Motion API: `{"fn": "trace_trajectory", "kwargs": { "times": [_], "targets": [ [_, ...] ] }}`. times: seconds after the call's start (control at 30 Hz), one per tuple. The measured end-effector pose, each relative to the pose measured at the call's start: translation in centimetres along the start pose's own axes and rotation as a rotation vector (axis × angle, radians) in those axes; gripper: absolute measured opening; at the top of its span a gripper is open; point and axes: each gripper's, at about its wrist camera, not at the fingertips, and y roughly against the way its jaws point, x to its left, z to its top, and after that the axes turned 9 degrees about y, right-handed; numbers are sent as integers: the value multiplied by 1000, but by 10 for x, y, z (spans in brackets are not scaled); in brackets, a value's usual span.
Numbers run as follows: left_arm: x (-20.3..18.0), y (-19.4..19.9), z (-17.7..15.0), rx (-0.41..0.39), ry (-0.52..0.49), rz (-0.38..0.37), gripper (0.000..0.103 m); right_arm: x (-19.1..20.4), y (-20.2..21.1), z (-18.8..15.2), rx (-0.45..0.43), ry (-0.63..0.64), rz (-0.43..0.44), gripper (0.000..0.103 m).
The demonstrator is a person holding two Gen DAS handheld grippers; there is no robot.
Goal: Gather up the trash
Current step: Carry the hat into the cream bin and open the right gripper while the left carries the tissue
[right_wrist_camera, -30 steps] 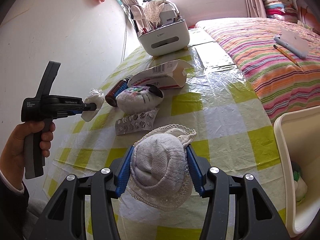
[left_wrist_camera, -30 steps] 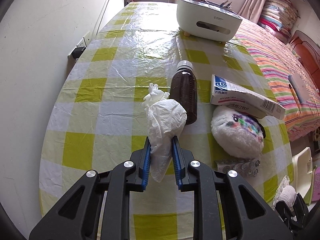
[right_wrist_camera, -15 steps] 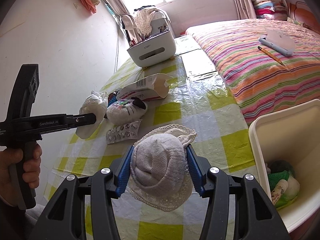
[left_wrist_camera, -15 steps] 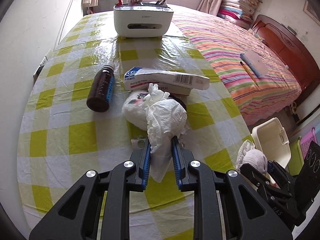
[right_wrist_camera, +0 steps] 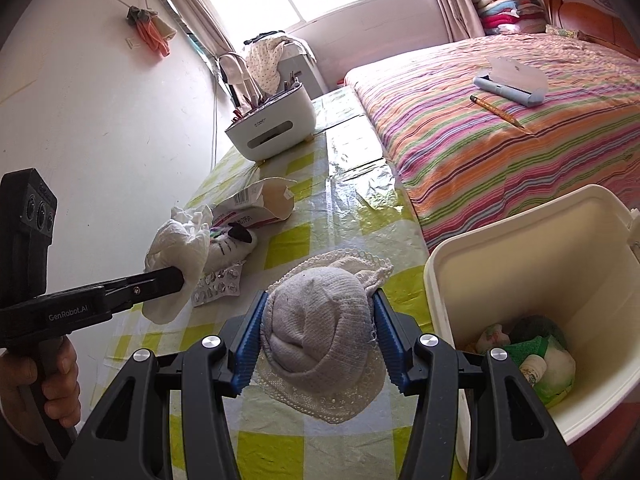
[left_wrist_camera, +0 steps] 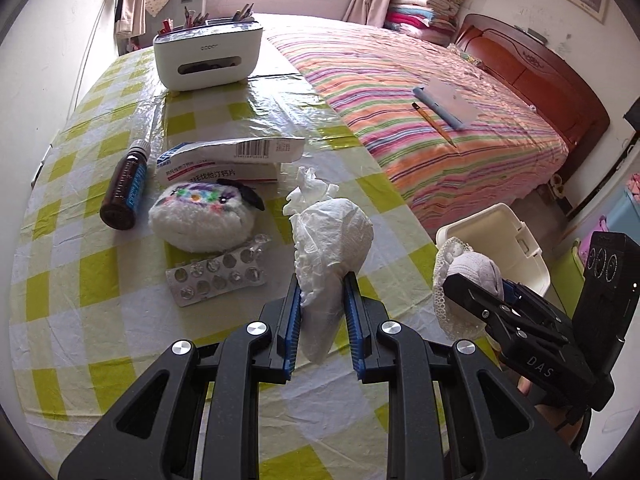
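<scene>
A crumpled white tissue (left_wrist_camera: 328, 236) is clamped in the left gripper (left_wrist_camera: 323, 304) above the checked table (left_wrist_camera: 100, 288); a rolled sock (right_wrist_camera: 320, 324), perhaps lace-trimmed, is gripped by the right gripper (right_wrist_camera: 320, 344) beside the bin (right_wrist_camera: 520, 248).

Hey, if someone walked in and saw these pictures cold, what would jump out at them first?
Probably the two loads up front: the left gripper clamps a crumpled white tissue wad, and the right gripper squeezes a balled grey sock with lace trim. Next, the cream bin beside the checked table, already holding some trash, and the striped bed behind it.
</scene>
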Motion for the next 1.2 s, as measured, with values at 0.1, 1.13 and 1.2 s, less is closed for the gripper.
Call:
{"fn": "trace_trajectory", "kwargs": {
  "times": [0.1, 1.13, 1.2],
  "targets": [
    [-17, 0, -4, -6, -31, -18, 20, -12, 7, -1, -10, -28, -11, 50],
    [-137, -22, -36, 16, -199, -149, 22, -107, 72, -15, -128, -204, -211, 51],
    [-139, -24, -36, 19, -195, -155, 22, -110, 73, -16, -130, -210, -217, 51]
  ]
}}
